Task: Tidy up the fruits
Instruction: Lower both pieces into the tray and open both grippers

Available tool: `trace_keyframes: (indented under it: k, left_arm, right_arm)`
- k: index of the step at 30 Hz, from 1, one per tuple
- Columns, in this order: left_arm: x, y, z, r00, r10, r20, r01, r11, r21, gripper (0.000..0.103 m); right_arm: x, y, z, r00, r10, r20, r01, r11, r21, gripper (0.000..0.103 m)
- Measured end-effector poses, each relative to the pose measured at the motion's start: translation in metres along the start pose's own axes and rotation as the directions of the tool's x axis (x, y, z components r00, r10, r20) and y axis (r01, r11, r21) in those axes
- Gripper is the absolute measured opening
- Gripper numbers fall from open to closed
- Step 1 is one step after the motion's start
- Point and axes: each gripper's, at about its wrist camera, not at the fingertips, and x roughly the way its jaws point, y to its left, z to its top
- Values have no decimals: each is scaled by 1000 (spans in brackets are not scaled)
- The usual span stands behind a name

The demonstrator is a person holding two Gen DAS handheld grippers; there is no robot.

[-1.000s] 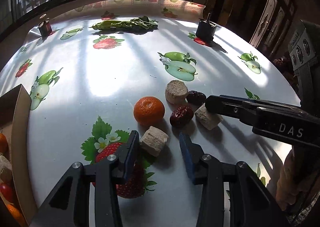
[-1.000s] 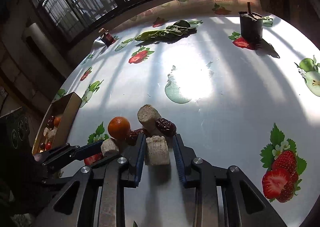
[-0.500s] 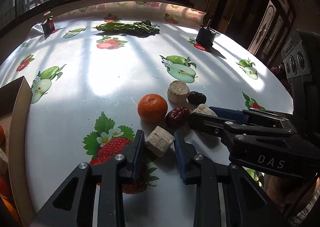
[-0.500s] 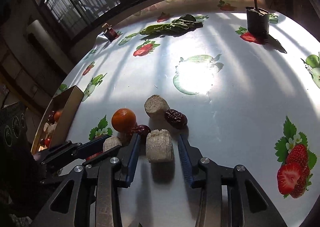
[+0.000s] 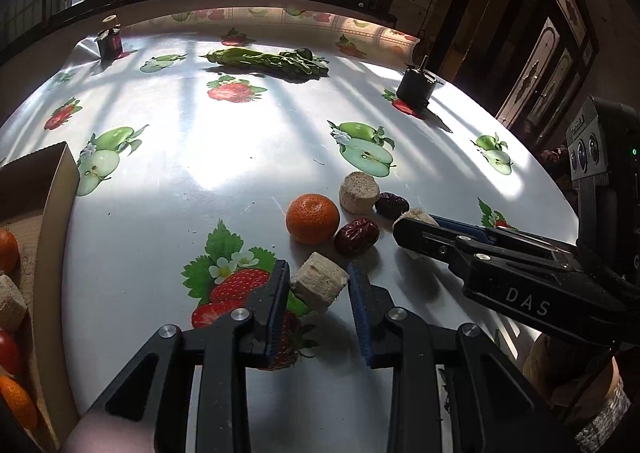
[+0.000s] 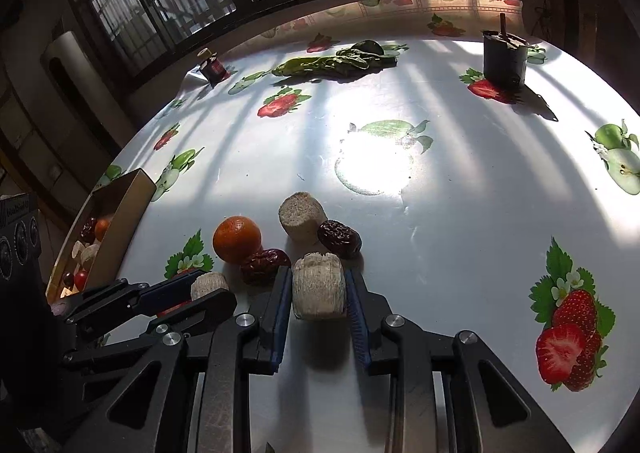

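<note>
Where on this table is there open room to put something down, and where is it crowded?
Bare cloth lies between the cardboard box and the orange, and up to the leafy greens. It is crowded near both claws, where the orange, two red dates and tan fruit chunks cluster.

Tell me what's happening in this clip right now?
A person is sorting fruit with two handheld grippers. The left gripper has its fingers around a pale beige fibrous chunk; the right gripper clamps a similar pale cylinder. An orange tangerine and dark red wrinkled dates wait on the table; a cardboard box sits left.
</note>
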Motion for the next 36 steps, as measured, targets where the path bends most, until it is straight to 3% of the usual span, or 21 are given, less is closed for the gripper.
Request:
trace_keyframes:
  k: [4,8,14,22,26,32,36]
  left_arm:
    - [-52,23,-11,998,7,59,-3,997,-76,29]
    - [-102,75,-25,990,107,92,-91,982,-165,29]
    - [-146,160,-57,954,297,32,-274,912,-306,29]
    - [-155,205,-91,921,383,-70,-384,861,-335,29]
    - [-151,212,-94,925,371,-78,-374,857,-354,29]
    - [-150,217,-95,935,347,-77,-348,849,-398,30]
    - [-160,216,-92,934,354,-57,-344,842,-415,42]
  right_arm:
    - [-13,10,2,1000,22,20,-22,1000,10,29]
    - [-30,49,2,996,91,10,-91,996,-24,29]
    - [-36,150,-6,973,229,-33,-232,957,-176,30]
    - [18,251,-47,939,271,-214,-328,893,-309,30]
    - [36,272,-64,935,236,-266,-323,878,-353,30]
    - [44,283,-76,944,185,-273,-289,862,-417,30]
    - [48,287,-80,945,178,-274,-287,853,-435,30]
